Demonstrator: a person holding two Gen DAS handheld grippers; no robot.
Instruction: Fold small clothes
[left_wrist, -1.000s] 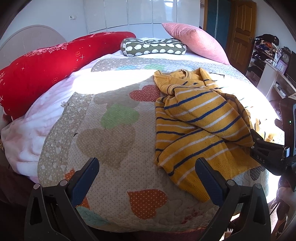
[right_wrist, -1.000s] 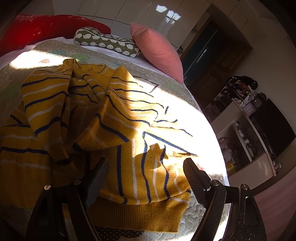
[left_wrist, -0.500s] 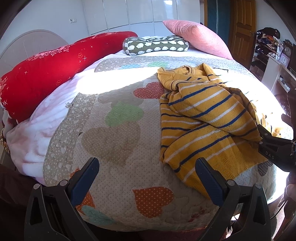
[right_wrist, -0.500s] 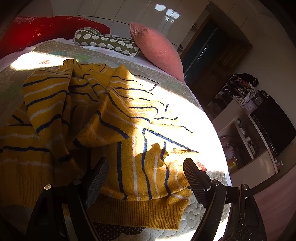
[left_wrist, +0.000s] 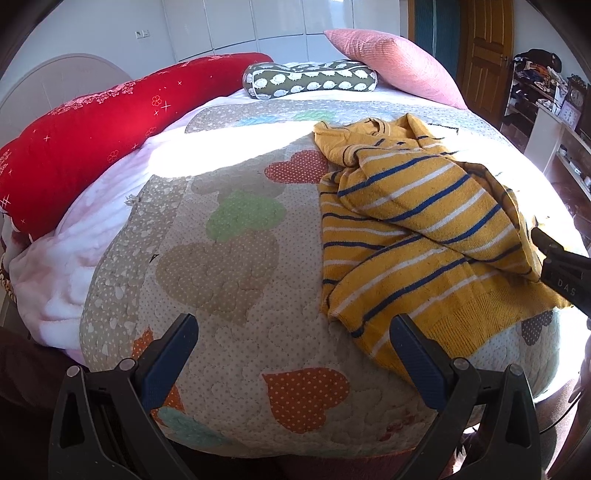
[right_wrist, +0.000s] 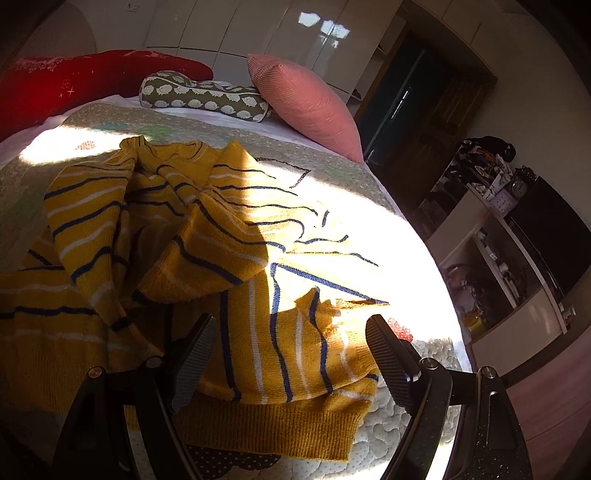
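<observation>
Jaws wide on both; sweater (right_wrist: 280, 354) beneath right gripper (right_wrist: 291, 354).

Sweater (right_wrist: 155, 236) right half blown out by sun glare; shelf items (right_wrist: 491, 258) too small; right claw (left_wrist: 561, 269) cut off at edge.

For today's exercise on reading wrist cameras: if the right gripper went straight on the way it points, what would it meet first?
Probably the yellow striped sweater: its hem lies between the right gripper and the quilt; the jaws stand open.
</observation>
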